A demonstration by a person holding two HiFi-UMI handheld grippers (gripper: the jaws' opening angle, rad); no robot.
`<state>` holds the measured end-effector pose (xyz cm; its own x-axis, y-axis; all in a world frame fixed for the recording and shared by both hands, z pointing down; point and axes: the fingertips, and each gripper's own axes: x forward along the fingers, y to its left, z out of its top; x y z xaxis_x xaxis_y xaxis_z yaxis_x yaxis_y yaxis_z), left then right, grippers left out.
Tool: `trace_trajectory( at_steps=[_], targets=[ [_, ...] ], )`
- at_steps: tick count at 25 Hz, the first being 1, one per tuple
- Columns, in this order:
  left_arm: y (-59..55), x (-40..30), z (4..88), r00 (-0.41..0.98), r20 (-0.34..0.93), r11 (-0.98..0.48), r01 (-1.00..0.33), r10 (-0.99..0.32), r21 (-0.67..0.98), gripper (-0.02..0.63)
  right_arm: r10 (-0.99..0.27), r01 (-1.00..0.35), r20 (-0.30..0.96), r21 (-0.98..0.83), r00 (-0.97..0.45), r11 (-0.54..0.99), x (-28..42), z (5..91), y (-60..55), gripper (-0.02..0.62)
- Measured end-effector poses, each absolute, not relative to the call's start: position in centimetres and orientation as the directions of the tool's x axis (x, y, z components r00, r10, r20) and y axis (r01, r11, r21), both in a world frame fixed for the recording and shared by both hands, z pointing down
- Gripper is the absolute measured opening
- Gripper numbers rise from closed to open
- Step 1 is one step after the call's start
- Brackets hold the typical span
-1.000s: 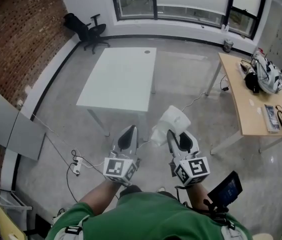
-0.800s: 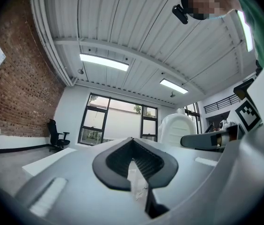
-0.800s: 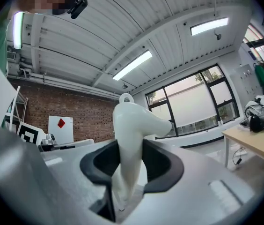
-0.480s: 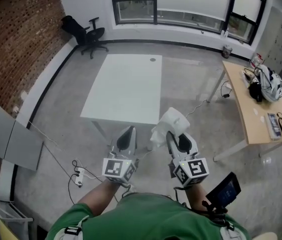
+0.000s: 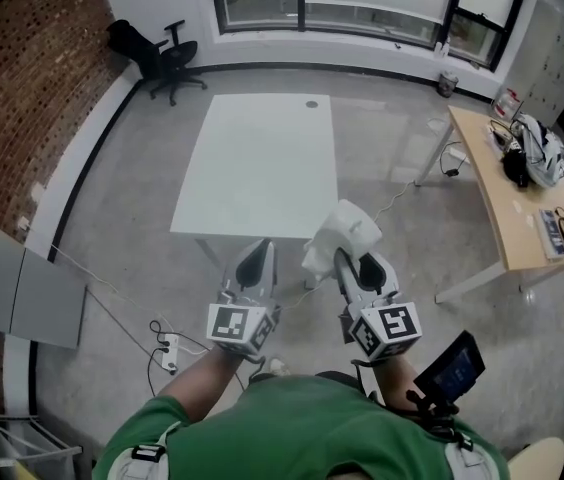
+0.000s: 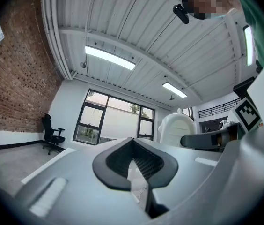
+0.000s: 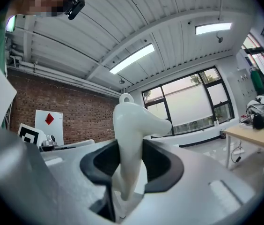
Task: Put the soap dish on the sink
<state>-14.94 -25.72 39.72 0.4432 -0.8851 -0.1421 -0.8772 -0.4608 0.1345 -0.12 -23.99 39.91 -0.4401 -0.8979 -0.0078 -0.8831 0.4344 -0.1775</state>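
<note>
The white soap dish (image 5: 343, 234) stands up between the jaws of my right gripper (image 5: 353, 264), which is shut on it. In the right gripper view the soap dish (image 7: 133, 125) rises curved out of the right gripper (image 7: 129, 168), a small loop at its top. My left gripper (image 5: 256, 260) is held level beside it, shut with nothing in it. In the left gripper view the pads of the left gripper (image 6: 135, 162) meet with only a thin slit between them. Both are carried at waist height above the grey floor. No sink is in view.
A white table (image 5: 262, 158) stands just ahead on the concrete floor. A wooden desk (image 5: 524, 213) with bags and gear lies to the right. A black office chair (image 5: 158, 52) sits at the far left by the windows. A power strip (image 5: 168, 347) and cables lie near my feet.
Both grippers have travelled forward together toward the white table, which now lies closer ahead. The right gripper keeps its hold on the soap dish; the left stays shut.
</note>
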Motion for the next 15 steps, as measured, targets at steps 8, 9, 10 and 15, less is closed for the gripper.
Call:
trace_trajectory(
  at_steps=[8,9,10,15],
  targets=[
    [-26.9,-16.6,40.2,0.442,-0.127,-0.458,-0.874,-0.888,0.160,0.006,-0.902,-0.889,0.018,-0.181,-0.432,0.422,-1.7,40.1,-25.1,0.133],
    [-27.2,-16.6,40.3,0.439,-0.123,-0.454,-0.876,-0.890,0.160,0.006,-0.901,-0.888,0.020,-0.184,-0.433,0.422,-1.6,40.1,-25.4,0.133],
    [-27.5,-16.5,40.3,0.435,-0.120,-0.450,-0.878,-0.892,0.160,0.006,-0.900,-0.886,0.019,-0.187,-0.435,0.424,-1.5,40.2,-25.8,0.133],
    [-29.4,-15.9,39.6,0.417,-0.118,-0.431,-0.892,-0.901,0.138,0.006,-0.889,-0.871,-0.001,-0.198,-0.459,0.450,-1.0,39.8,-28.3,0.133]
  ],
)
